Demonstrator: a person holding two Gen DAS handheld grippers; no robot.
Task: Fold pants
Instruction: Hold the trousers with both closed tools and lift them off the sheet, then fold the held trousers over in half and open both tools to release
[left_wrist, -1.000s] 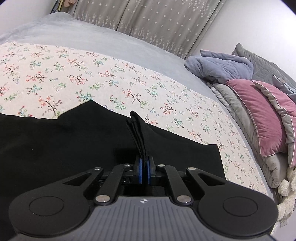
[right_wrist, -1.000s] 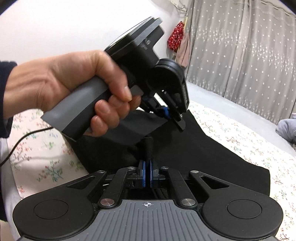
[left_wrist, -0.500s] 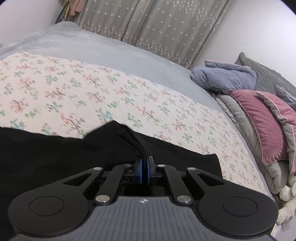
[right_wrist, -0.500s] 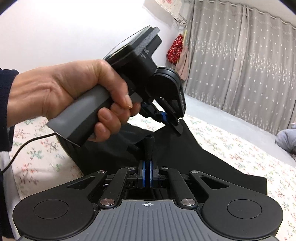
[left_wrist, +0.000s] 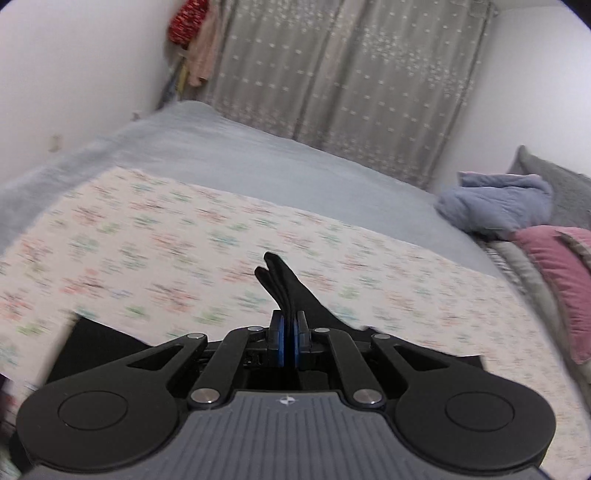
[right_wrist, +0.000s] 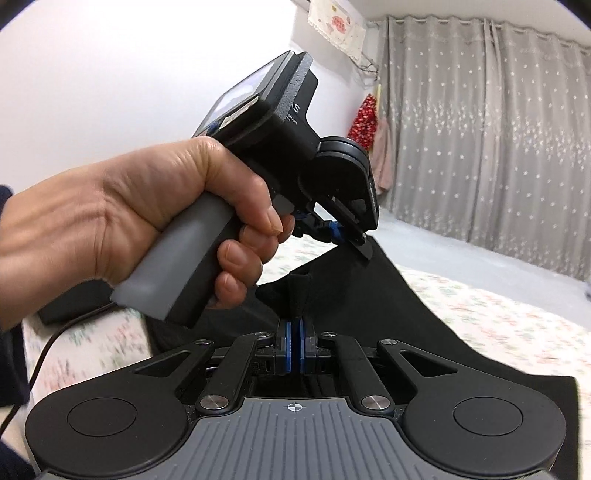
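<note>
The black pants (right_wrist: 369, 306) hang lifted above the floral sheet (left_wrist: 155, 266), held at two points along one edge. My left gripper (left_wrist: 289, 334) is shut on a bunched fold of the pants (left_wrist: 284, 284) that sticks up past its blue pads. In the right wrist view that same left gripper (right_wrist: 334, 230) appears from the side, carried by a person's hand (right_wrist: 155, 218), pinching the fabric's upper edge. My right gripper (right_wrist: 294, 339) is shut on another tuft of the black cloth just below it. The rest of the pants drapes down toward the bed at the right.
A grey blanket (left_wrist: 258, 162) covers the far bed under grey curtains (left_wrist: 351, 92). A blue-grey garment (left_wrist: 495, 203) and pink and grey pillows (left_wrist: 557, 269) lie at the right. A black cable (right_wrist: 55, 343) trails from the hand-held gripper at the left.
Both grippers have risen and swung across the bed with the pants still pinched. More of the fabric has left the sheet. The views now tilt higher toward the curtains and wall.
</note>
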